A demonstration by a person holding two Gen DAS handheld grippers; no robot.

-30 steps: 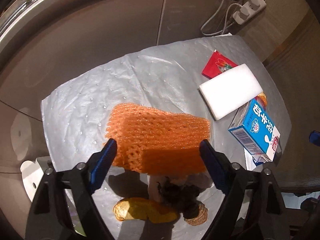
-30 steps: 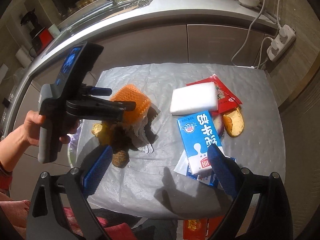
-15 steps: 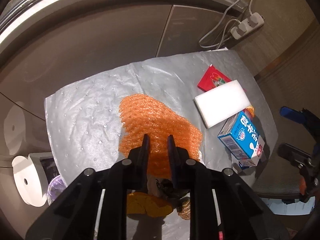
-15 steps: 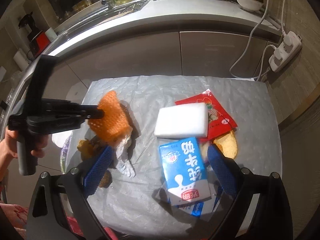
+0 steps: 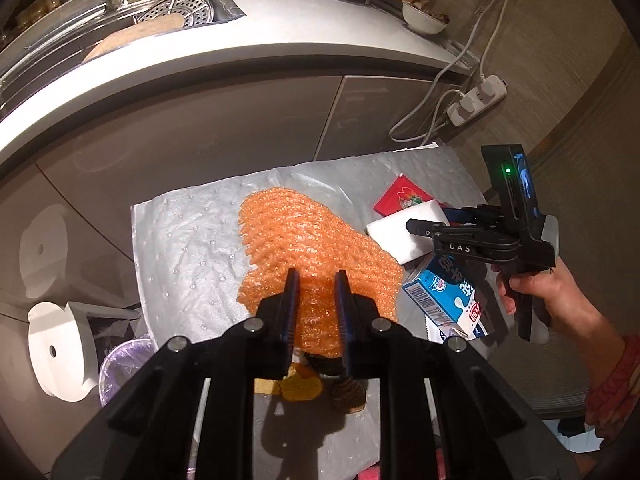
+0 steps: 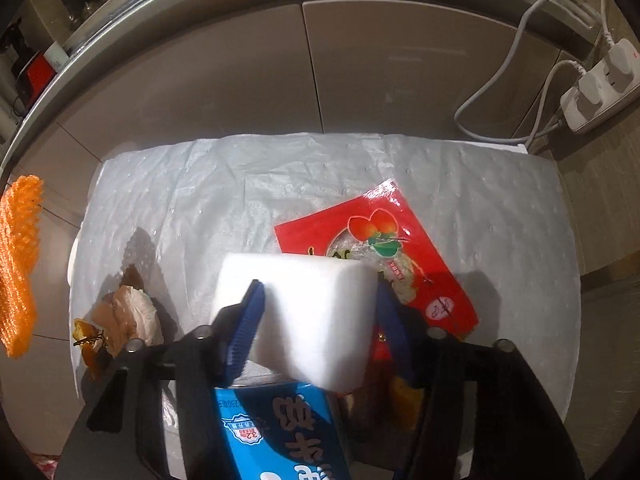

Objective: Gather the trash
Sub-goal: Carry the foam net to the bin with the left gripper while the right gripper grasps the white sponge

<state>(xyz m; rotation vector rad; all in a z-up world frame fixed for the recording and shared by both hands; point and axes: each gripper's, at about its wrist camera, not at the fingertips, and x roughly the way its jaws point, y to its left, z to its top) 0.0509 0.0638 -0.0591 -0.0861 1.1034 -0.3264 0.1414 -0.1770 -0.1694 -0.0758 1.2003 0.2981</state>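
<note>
Left hand-held gripper [image 5: 316, 296] is clamped on the near edge of an orange foam net [image 5: 308, 248], its two jaws drawn close together with the mesh pinched between them. The net hangs lifted off the silver sheet [image 5: 192, 236] that covers the table; from the right wrist camera it shows at the far left edge, clear of the sheet.

The right hand-held gripper [image 6: 318, 312] has its blue pads [image 6: 250, 320] pressed against the two sides of a white foam block [image 6: 308, 304], gripping it. The block seems raised slightly above the table, though the close view makes that hard to confirm. Just below it lies a blue milk carton [image 6: 276, 428], and behind it to the right a red snack wrapper [image 6: 380, 248] lies flat on the sheet, partly tucked under the block. In the left wrist view the person's right hand [image 5: 536, 292] holds this tool by its grip.

On the left part of the sheet sits a pile of scraps [image 6: 116, 320]: crumpled pale paper and yellowish peel. More orange-brown peel [image 6: 404, 396] shows beneath the right finger. Off the table's left edge stands a bin lined with a purple bag [image 5: 120, 368], beside a white lid [image 5: 60, 344]. A power strip [image 6: 600, 84] hangs against the cabinet behind.
</note>
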